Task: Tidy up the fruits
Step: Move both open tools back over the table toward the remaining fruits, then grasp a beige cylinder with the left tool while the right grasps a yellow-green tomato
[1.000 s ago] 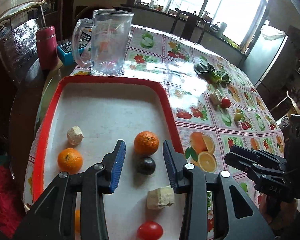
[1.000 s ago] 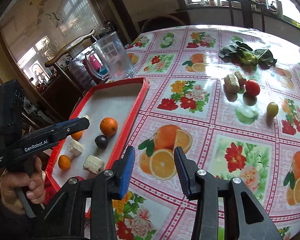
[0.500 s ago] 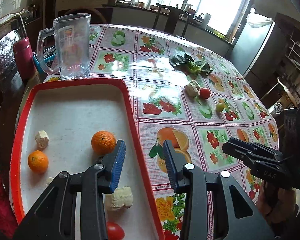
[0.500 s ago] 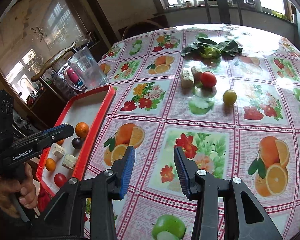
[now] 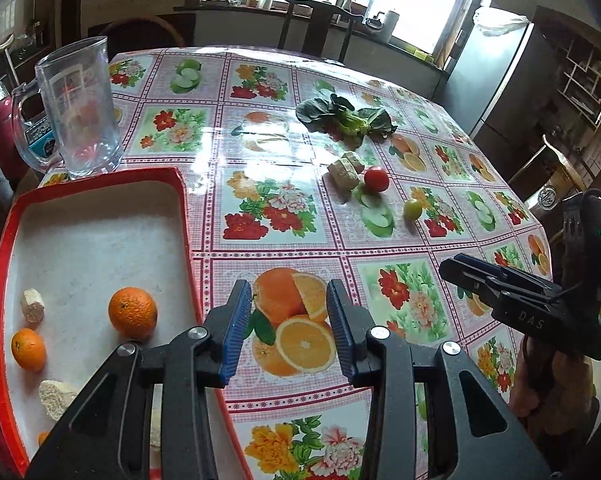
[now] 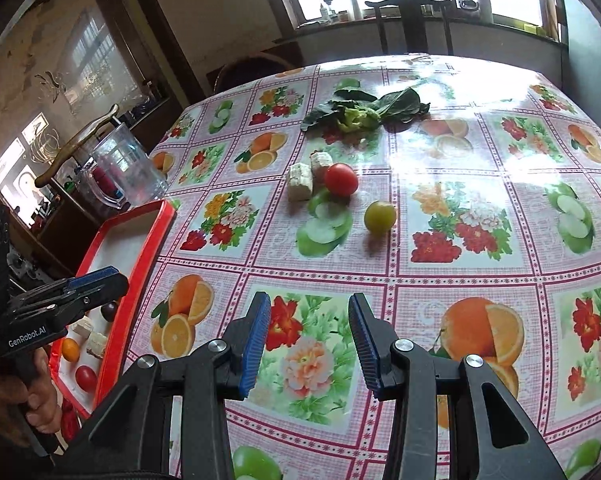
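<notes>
Both my tongs swung away from the red tray [image 5: 100, 176] onto the surface.
Left tongs [image 5: 288, 328] and right tongs [image 6: 308, 340] stood apart, empty; the red tomato [image 6: 340, 179] and green fruit [image 6: 379, 217] lay well beyond the tray.

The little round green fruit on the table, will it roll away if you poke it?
Probably yes. The small round yellow-green fruit looks almost ball-shaped and sits alone on the glossy flowered tablecloth, with nothing touching it to stop it. Its skin looks smooth and shiny, so it may slip between pads. It seems small, so likely light.
</notes>
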{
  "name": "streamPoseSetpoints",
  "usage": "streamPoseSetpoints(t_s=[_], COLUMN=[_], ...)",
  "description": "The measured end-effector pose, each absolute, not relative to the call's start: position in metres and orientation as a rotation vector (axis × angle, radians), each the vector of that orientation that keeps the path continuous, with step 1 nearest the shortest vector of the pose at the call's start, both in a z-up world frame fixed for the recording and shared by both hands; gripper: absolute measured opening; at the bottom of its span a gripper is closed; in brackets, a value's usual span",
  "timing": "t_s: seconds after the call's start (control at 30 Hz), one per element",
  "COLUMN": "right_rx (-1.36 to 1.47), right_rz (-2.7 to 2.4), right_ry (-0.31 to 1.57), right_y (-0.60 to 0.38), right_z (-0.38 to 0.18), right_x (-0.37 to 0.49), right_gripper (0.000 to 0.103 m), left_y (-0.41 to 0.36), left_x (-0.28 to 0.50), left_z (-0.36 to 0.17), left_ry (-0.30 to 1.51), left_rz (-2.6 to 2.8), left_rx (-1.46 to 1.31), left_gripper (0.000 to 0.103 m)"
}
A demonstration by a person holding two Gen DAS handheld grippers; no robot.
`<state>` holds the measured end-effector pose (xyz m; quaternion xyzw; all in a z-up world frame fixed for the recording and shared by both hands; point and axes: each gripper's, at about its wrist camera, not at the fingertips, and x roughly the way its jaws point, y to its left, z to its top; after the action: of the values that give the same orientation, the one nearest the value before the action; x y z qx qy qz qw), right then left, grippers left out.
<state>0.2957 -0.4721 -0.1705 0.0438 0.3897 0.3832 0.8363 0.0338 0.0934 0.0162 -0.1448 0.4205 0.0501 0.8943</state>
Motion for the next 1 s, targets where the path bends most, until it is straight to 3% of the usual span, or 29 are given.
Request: streamPoseSetpoints(t_s=[1.0], right_rx=[-0.004], right_rz=[0.753], right_ry=[0.836], right_y=[-0.445], right_z=[-0.193], right_x=[0.384], right_gripper=[0.042], left_y=[0.063], left_x=[0.218], left_z=[-0.029], left_ry=[0.931], left_rz=[-0.016], left_rx=[-0.29], left_gripper=[0.037])
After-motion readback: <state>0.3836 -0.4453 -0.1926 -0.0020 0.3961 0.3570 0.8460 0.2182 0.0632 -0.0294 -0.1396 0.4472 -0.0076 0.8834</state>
